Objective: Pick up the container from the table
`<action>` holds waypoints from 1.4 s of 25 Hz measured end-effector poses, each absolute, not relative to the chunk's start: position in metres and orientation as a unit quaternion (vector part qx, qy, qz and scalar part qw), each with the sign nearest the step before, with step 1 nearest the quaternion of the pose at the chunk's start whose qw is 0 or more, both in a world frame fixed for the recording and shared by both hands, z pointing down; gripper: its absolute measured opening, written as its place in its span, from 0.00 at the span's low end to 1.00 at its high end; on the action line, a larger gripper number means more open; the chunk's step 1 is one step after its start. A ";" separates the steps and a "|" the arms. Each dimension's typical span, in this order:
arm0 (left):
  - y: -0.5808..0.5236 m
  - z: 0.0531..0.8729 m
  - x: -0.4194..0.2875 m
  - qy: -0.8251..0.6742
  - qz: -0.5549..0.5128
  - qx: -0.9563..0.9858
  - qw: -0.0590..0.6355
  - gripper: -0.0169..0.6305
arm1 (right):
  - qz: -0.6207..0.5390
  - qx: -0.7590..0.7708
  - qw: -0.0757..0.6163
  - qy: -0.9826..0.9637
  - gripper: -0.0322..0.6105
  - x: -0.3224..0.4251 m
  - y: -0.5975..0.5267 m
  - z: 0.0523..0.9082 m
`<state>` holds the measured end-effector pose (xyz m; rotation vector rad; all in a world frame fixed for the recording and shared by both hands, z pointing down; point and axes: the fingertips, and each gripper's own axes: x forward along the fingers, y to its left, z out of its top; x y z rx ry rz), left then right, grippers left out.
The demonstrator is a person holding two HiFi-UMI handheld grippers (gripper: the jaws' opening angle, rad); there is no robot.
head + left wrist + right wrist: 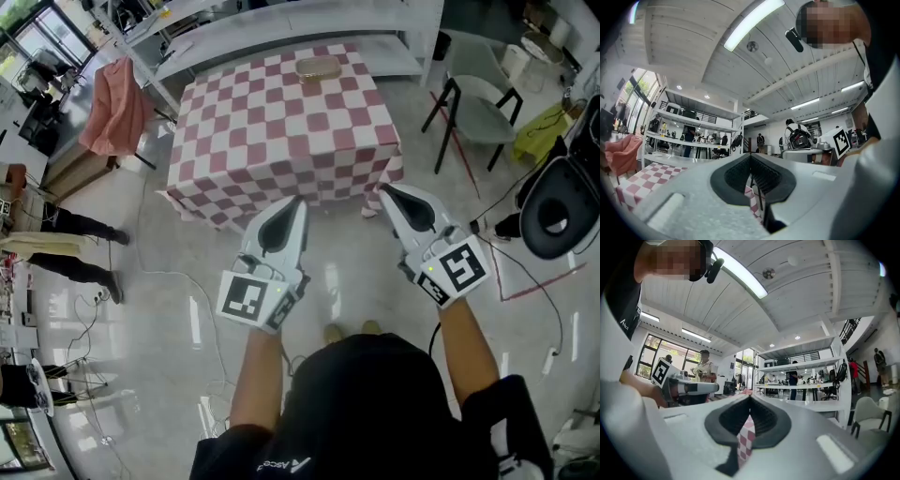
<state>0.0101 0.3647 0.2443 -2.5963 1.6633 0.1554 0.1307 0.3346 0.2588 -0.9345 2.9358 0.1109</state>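
Left gripper [299, 201]: we hold it closed, empty.
Right gripper [382, 188]: closed, empty.
Container [318, 67]: on table [281, 131], well ahead of us.

The left tool [751, 158] fills the lower part of the view, its grey jaws pressed together with nothing between them. Beyond it, at lower left, lies the red-and-white checkered counter [640, 182]. A white shelving rack [689, 133] stands behind, a pink cloth [623, 154] hangs at far left, and a long ceiling light [752, 21] runs overhead.
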 end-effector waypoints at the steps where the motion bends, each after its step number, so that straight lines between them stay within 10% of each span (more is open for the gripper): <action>1: 0.365 0.244 0.007 0.538 0.050 -0.841 0.027 0.04 | 0.036 -0.302 0.030 0.952 0.05 0.128 0.334 0.258; 35: 0.235 0.270 -0.124 0.537 0.050 -0.842 0.035 0.04 | 0.056 -0.327 0.026 0.943 0.05 0.026 0.203 0.284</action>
